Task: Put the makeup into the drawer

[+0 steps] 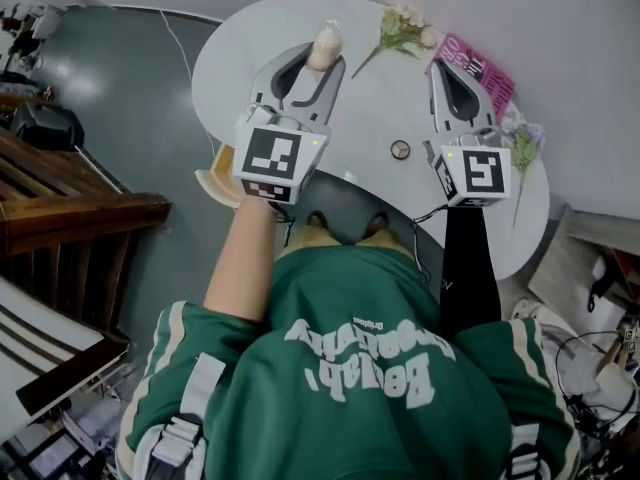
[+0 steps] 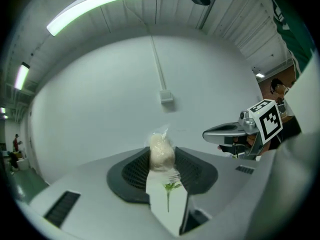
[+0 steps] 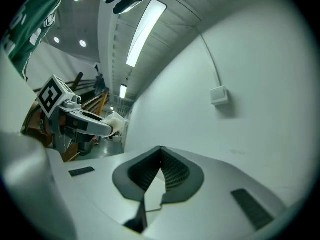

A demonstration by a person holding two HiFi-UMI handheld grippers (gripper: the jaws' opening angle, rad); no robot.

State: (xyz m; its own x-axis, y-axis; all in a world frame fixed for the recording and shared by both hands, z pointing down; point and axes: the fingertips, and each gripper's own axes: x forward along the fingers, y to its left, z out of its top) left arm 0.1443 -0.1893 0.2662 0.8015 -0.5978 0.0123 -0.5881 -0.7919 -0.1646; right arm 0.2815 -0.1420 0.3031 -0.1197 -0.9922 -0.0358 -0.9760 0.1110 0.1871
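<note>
The head view looks steeply down from above the person onto the surface [image 1: 380,108] in its upper half. The 2 gripper views look level along their own fingers [image 2: 132,171] at one wall [image 2: 90,104], each catching the other: right gripper [image 2: 210,134] mid-right, left gripper [image 3: 110,125] mid-left.

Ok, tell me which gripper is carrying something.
The left gripper: its jaws clamp a plastic-wrapped beige puff, while the right gripper is shut on nothing.
</note>
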